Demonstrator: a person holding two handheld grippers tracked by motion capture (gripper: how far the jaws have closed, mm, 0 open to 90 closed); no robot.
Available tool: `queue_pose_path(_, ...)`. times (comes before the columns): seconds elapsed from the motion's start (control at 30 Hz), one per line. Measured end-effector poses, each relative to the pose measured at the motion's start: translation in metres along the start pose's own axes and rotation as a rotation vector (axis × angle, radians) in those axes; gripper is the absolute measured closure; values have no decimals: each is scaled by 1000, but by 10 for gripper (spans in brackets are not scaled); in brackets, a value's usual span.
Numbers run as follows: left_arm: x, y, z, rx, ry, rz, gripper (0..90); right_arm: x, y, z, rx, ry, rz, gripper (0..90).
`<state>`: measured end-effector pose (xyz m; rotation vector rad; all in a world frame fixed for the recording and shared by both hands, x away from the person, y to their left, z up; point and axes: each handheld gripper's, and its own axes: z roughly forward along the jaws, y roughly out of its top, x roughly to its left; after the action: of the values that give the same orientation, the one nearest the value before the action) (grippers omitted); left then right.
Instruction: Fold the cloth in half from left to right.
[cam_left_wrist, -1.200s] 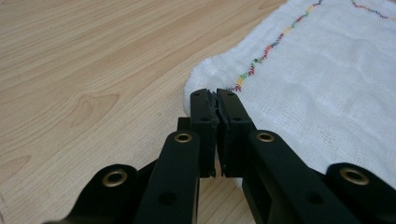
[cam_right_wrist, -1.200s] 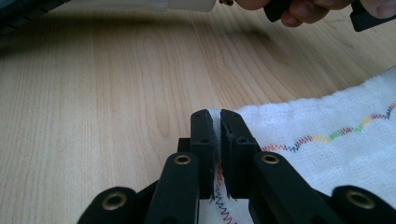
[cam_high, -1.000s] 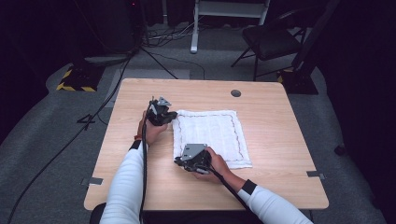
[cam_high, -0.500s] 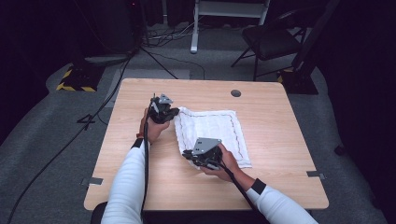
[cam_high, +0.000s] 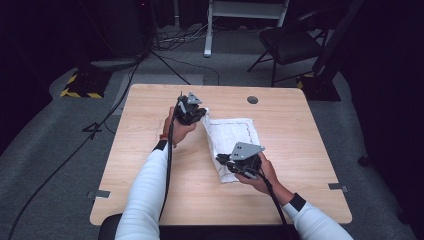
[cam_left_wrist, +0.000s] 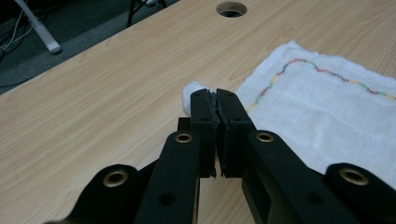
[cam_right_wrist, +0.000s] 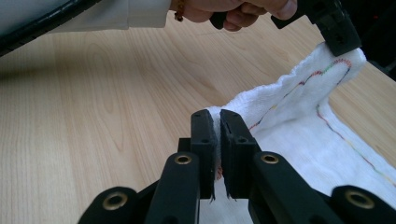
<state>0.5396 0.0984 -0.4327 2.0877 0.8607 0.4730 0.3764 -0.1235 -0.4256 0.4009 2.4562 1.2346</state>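
Wooden table (cam_high: 150, 175) holds my white towel (cam_high: 232, 135) in the middle. My left gripper (cam_high: 192, 112) pinches its far corner, my right gripper (cam_high: 240, 162) pinches the near one. I think I'm folding; next, lay both corners across

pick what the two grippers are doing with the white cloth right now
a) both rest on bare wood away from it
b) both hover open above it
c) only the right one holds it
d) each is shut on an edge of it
d: the left gripper is closed on a corner of the white cloth, and the right gripper pinches its near edge.
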Motion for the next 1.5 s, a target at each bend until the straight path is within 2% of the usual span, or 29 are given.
queue_pose_path(0.07, -5, 5, 6, 2, -8, 3, 863, -3, -5, -6, 1, -11, 12, 847)
queue_pose_path(0.23, -22, 18, 22, 23, -16, 44, 863, -12, -20, -23, 6, -39, 35, 847)
queue_pose_path(0.57, -39, 33, 43, 21, -48, 47, 862, -24, -40, -49, 14, -88, 76, 847)
queue_pose_path(0.73, -48, 40, 49, 18, -52, 64, 862, -27, -47, -61, 20, -106, 84, 849)
queue_pose_path(0.87, -54, 48, 55, 25, -55, 79, 862, -29, -52, -64, 32, -109, 90, 849)
queue_pose_path(1.07, -72, 58, 72, 37, -60, 97, 862, -35, -66, -73, 63, -127, 100, 849)
queue_pose_path(1.23, -80, 60, 84, 40, -65, 100, 860, -39, -79, -77, 89, -134, 120, 849)
queue_pose_path(1.5, -89, 61, 100, 52, -40, 96, 848, -39, -87, -75, 123, -140, 122, 848)
